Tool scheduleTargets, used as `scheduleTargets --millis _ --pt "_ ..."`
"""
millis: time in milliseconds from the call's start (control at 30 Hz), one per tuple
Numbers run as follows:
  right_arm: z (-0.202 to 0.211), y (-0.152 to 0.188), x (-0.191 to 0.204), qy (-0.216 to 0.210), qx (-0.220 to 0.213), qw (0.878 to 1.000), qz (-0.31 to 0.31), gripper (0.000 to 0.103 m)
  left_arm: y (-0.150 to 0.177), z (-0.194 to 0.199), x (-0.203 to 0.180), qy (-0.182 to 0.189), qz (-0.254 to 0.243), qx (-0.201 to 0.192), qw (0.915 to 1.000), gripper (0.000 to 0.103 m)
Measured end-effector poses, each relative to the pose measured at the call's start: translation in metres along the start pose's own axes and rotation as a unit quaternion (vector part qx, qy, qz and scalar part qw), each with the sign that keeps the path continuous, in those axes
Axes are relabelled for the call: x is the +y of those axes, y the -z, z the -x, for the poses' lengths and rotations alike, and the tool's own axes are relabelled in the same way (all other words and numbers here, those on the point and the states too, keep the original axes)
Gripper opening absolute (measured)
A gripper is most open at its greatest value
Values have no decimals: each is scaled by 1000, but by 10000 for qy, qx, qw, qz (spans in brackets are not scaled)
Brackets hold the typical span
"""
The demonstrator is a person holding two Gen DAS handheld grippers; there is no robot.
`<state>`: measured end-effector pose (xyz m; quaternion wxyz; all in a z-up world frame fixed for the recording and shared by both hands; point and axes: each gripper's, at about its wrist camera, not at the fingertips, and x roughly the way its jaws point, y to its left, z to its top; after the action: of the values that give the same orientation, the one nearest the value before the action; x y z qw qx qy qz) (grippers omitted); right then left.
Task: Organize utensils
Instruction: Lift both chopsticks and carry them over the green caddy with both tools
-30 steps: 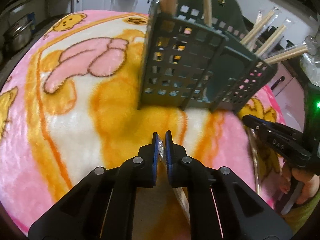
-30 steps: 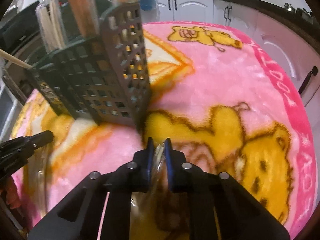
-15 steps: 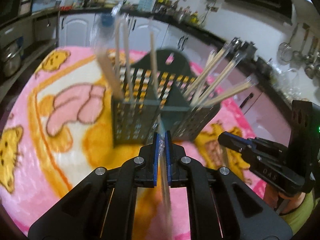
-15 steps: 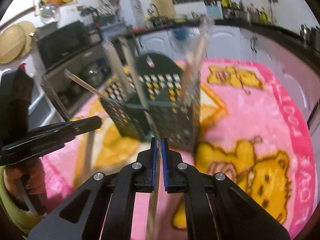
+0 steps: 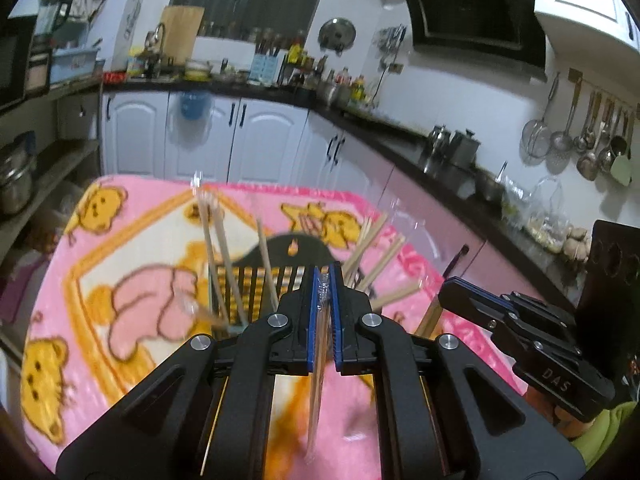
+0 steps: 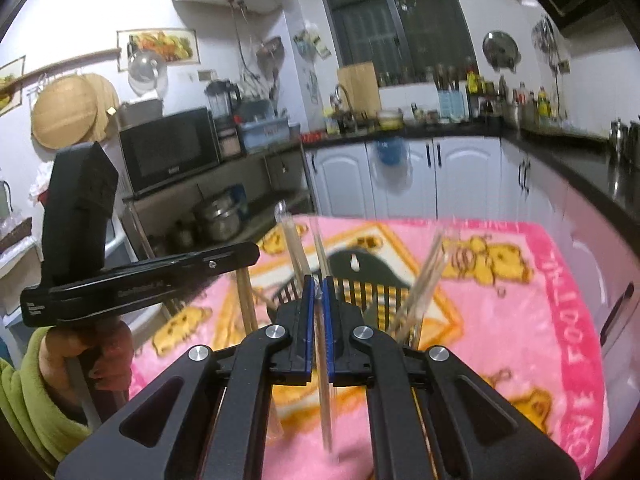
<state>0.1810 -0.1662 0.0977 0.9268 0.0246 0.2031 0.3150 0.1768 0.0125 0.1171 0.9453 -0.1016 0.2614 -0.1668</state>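
Note:
A dark green slotted utensil caddy (image 5: 296,258) stands on the pink bear blanket (image 5: 132,248), with several plastic-wrapped wooden chopsticks (image 5: 218,248) leaning in it. It also shows in the right wrist view (image 6: 360,276). My left gripper (image 5: 325,280) is shut on a wrapped chopstick pair (image 5: 318,392) that hangs down between its fingers, above the caddy's near side. My right gripper (image 6: 316,290) is shut on another wrapped chopstick pair (image 6: 326,400), also hanging down, just in front of the caddy. Each gripper shows in the other's view.
The blanket covers a table in a kitchen. White cabinets (image 5: 256,140) and a dark counter run behind it. A microwave (image 6: 170,150) and pots (image 6: 218,216) sit on shelves at the left. Hanging ladles (image 5: 580,136) line the right wall.
Both grippers have risen well above the table, each carrying its chopstick pair up. The caddy now lies lower and farther in both views, and the kitchen walls have come into sight.

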Motion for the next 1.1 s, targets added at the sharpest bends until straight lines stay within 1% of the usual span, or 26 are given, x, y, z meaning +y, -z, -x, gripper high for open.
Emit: scheduleTargets --millis 333,667,900,1100 --pt "12 -44 0 -14 -652 9978 114 5 -41 16 -15 -4 -174 -562 9983 3" --pt "17 -77 -6 132 -1122 9934 220 5 -77 10 -17 -127 -113 -864 9961 3" --pt "10 -92 -13 268 -1255 9914 255 5 -95 0 -10 -259 50 -1005 9946 3" --pt "1 -100 -21 431 -1351 9896 228 5 -103 -11 -4 -338 260 -1125 9927 3"
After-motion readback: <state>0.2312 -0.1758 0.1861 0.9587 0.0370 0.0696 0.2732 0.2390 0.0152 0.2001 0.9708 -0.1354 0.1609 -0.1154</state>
